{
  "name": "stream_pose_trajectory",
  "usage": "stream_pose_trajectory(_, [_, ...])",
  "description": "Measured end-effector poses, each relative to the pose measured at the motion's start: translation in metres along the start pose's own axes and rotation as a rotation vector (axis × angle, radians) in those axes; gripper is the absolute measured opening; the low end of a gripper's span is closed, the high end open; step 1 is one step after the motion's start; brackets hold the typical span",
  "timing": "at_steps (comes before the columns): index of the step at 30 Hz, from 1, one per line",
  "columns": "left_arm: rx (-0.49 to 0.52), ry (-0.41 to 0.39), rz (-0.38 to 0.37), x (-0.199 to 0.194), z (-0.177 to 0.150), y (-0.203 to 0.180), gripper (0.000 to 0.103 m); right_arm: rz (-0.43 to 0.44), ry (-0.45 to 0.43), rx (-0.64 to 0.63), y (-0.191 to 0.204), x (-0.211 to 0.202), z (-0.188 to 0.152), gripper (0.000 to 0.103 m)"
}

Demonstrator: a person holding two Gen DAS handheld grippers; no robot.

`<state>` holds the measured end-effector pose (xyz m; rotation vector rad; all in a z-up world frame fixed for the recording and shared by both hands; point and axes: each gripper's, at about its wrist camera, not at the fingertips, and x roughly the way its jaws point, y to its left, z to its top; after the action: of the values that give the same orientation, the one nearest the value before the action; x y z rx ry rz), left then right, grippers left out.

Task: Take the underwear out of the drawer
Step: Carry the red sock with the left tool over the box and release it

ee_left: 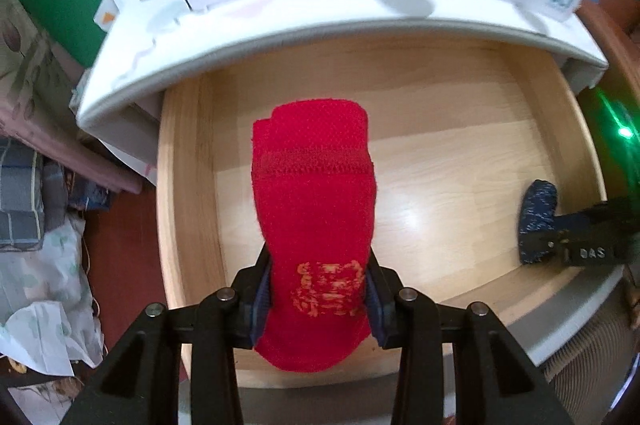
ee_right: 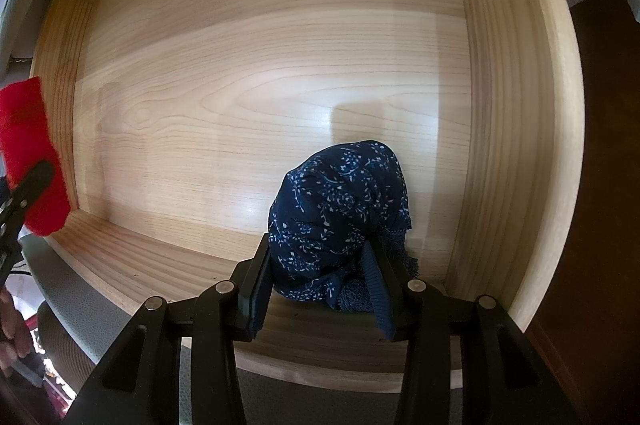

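Note:
A folded red underwear [ee_left: 314, 201] with an orange print hangs above the wooden drawer [ee_left: 460, 153], pinched between the pads of my left gripper [ee_left: 318, 299], which is shut on it. The same red underwear [ee_right: 30, 153] shows at the left edge of the right wrist view. A rolled navy underwear [ee_right: 340, 217] with a white floral print rests at the drawer's [ee_right: 280, 65] front right corner, and my right gripper [ee_right: 322, 295] is shut on it. From the left wrist view the navy underwear [ee_left: 536, 221] and the right gripper's body show at the right.
A white cabinet top [ee_left: 320, 21] overhangs the drawer's back. Crumpled cloth and bedding [ee_left: 36, 225] lie on the floor at the left. A green light [ee_left: 624, 133] glows at the right. A hand [ee_right: 12, 329] shows at the lower left of the right wrist view.

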<state>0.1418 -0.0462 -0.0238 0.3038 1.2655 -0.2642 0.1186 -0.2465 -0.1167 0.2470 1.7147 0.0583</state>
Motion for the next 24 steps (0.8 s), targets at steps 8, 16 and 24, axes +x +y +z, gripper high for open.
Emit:
stream_pose_trajectory(8, [0.025,-0.126,-0.054,-0.058,-0.006,0.005,0.04,-0.003,-0.002,-0.001,0.001,0.002,-0.001,0.04])
stream_pose_trajectory(16, [0.033,-0.288,-0.107,-0.148,0.009,0.024,0.04,-0.002,-0.002,-0.004,0.001,0.004,-0.002,0.04])
stream_pose_trajectory(24, [0.023,-0.424,-0.046,-0.213,0.077,0.042,0.04,0.006,-0.003,-0.003,-0.002,0.004,-0.001,0.04])
